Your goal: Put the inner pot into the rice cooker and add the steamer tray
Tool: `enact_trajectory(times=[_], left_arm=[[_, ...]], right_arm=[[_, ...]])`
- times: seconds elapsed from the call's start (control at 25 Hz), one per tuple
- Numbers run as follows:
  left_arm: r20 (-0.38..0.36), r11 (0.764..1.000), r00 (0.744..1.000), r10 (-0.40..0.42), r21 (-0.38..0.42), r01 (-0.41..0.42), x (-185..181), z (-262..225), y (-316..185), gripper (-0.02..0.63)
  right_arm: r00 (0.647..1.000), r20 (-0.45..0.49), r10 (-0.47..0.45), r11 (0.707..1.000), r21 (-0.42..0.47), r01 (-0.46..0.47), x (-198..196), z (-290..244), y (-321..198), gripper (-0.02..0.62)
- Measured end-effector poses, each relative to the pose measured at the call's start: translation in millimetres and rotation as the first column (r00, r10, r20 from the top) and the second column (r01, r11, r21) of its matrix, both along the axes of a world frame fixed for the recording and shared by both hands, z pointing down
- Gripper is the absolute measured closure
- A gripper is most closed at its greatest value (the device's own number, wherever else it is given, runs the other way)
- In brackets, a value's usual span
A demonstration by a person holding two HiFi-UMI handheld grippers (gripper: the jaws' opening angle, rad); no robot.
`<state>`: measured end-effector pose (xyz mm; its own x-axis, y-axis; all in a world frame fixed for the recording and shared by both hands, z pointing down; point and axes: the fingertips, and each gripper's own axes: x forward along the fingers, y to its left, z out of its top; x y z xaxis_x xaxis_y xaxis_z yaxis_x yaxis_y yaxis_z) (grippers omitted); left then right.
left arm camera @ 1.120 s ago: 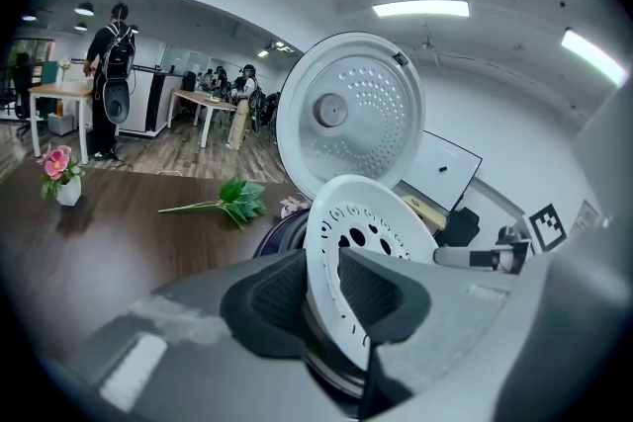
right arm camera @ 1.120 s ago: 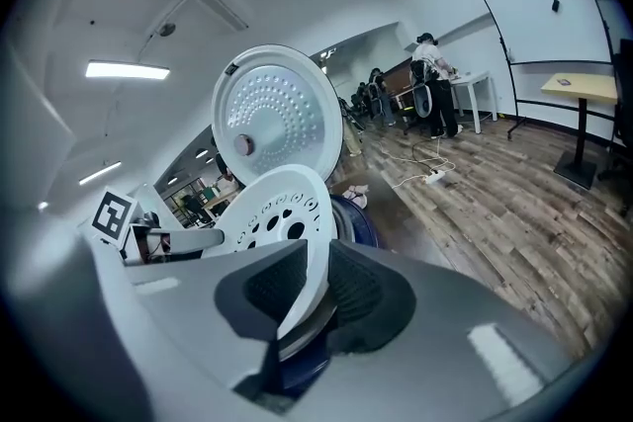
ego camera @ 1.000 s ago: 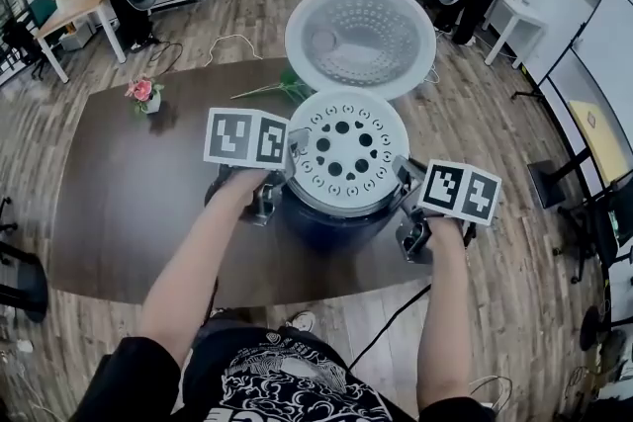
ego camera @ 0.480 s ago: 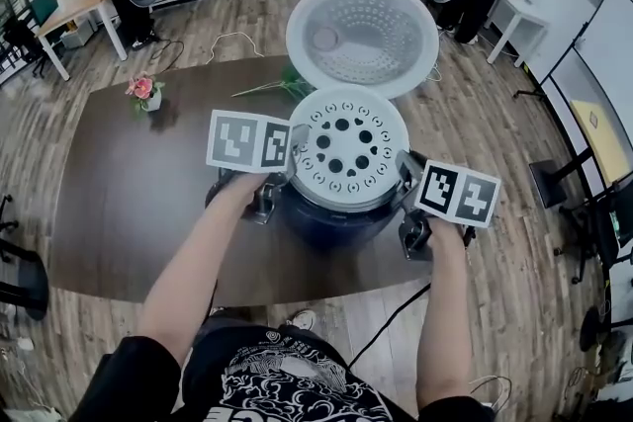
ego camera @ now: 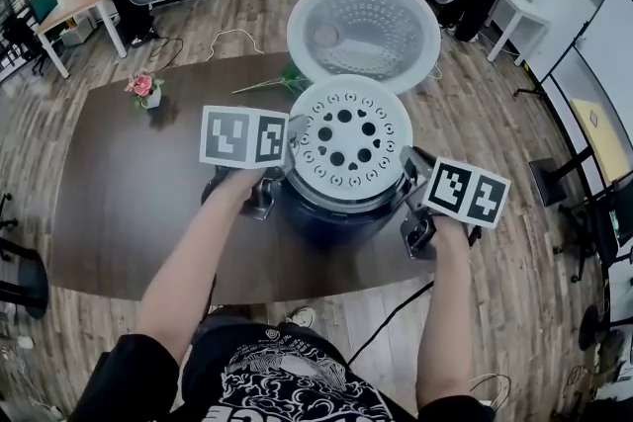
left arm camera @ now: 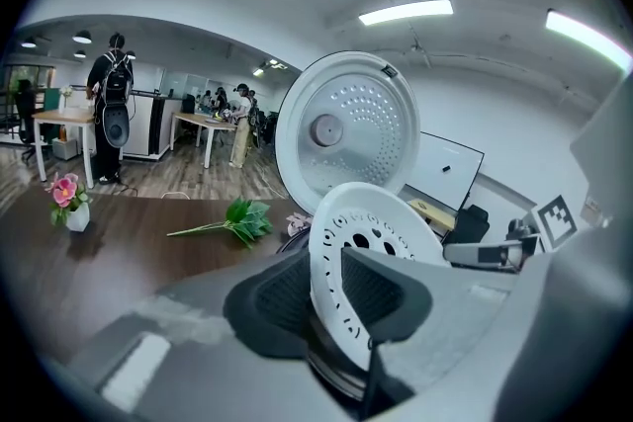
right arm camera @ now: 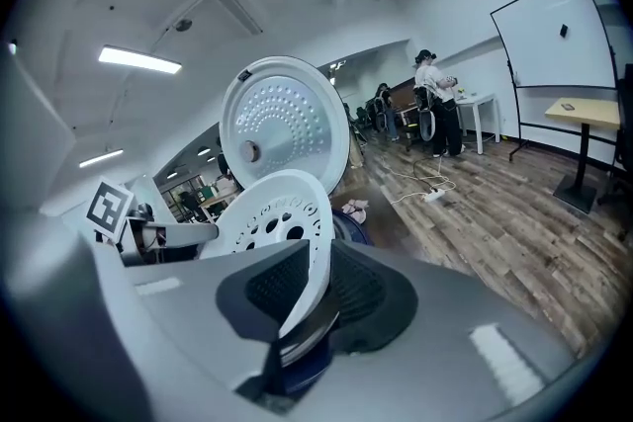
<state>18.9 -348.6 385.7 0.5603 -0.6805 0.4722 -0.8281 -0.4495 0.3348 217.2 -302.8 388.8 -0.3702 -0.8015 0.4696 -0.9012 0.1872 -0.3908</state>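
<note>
Two gripper views alone show left tongs and just-tightened right tongs pinching the steamer tray.

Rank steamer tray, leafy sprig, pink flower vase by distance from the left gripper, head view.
1. Steamer tray: rim gripped by the left gripper.
2. Leafy sprig: on the table just beyond.
3. Pink flower vase: far left on the table.
</note>
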Motion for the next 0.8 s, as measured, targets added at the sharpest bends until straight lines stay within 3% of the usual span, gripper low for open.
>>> enact_trajectory(times=[0.24,0.4,0.56,0.8], left_arm=[[-0.054,0.996,0.999,0.004,-0.088,-0.009,-2.3,-2.6,6.7,0.496],[-0.058,0.995,0.998,0.006,-0.101,-0.012,-2.9,-11.2,4.8,0.496],[-0.06,0.99,0.998,0.013,-0.138,-0.021,-3.0,-4.5,5.6,0.495],[0.011,0.99,0.999,0.047,-0.135,-0.045,4.5,7.8,3.3,0.495]], right_arm=[[0.996,0.091,0.001,0.999,-0.037,0.002,-2.0,-7.4,8.1,0.541],[0.992,0.125,-0.007,1.0,-0.028,0.01,-3.4,-19.7,6.8,0.541],[0.993,0.115,-0.006,0.998,-0.063,0.013,-3.5,-11.4,5.7,0.541],[1.0,0.016,-0.003,0.996,-0.091,0.004,1.0,4.0,0.3,0.534]])
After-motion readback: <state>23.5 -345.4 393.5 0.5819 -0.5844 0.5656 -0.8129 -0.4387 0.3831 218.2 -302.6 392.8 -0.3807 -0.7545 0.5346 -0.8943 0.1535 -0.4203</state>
